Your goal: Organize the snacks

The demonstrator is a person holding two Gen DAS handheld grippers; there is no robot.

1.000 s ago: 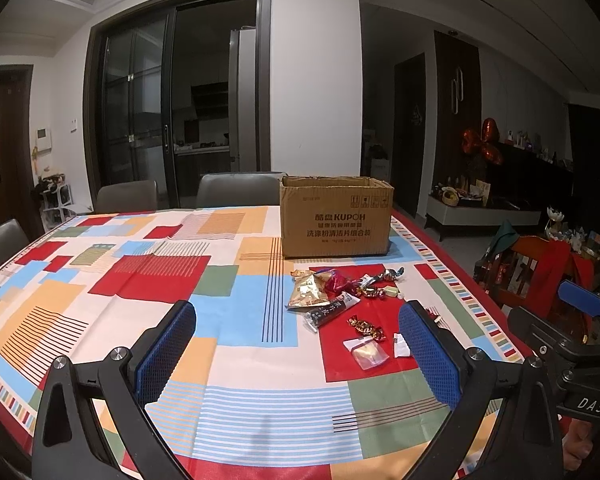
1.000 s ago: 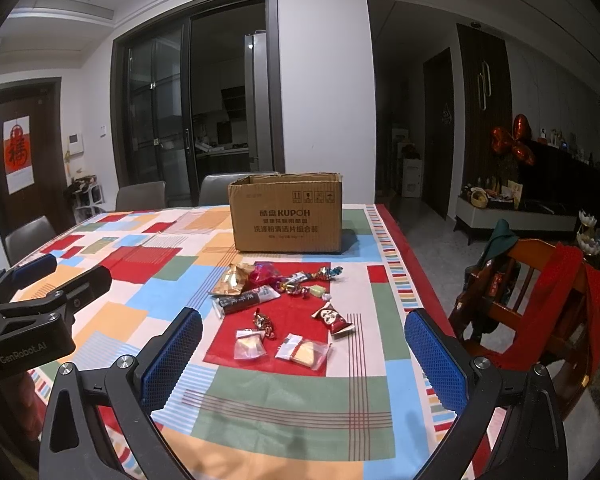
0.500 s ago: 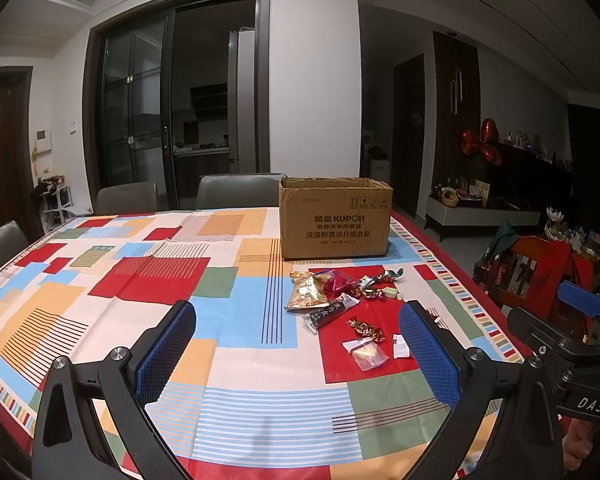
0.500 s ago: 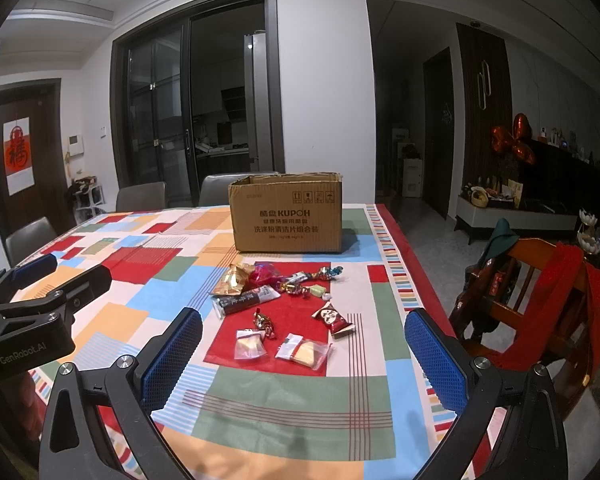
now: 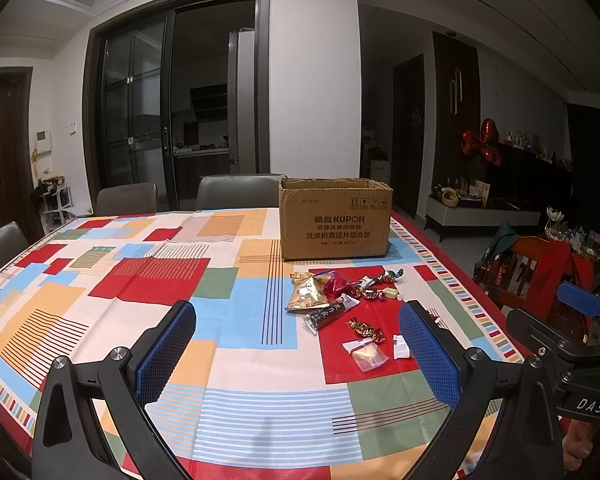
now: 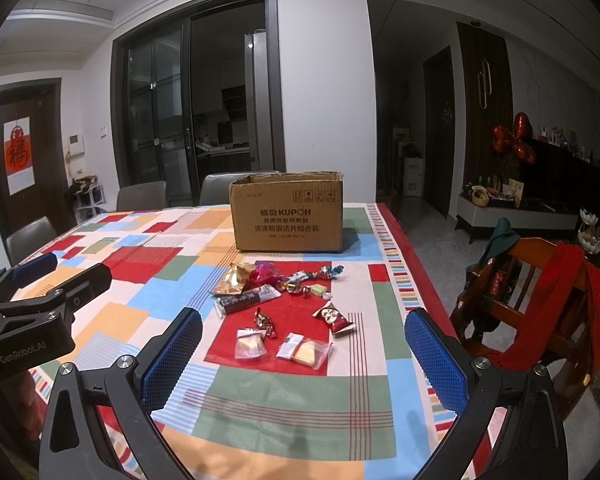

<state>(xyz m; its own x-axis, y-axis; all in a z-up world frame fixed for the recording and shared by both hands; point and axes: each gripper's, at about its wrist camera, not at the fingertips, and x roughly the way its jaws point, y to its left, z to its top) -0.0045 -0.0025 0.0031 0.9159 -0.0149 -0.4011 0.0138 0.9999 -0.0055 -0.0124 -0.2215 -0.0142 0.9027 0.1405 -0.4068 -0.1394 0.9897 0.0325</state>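
Snacks (image 6: 284, 304) scattered loose on the worktop (image 6: 292, 400), just in front of the open cardboard box (image 6: 286, 216); none in it as far as visible; no shift over the last second, views and packets alike; left tongs (image 5: 300, 364) wide apart, empty, hovering above the near edge; right tongs (image 6: 304, 360) likewise spread and empty; nearest: two clear sachets (image 6: 278, 346); sorting apparently not yet begun.

We see small snacks (image 6: 284, 308) spread flat on the table (image 6: 292, 400), near the open brown box (image 6: 287, 212) that stands upright behind them.
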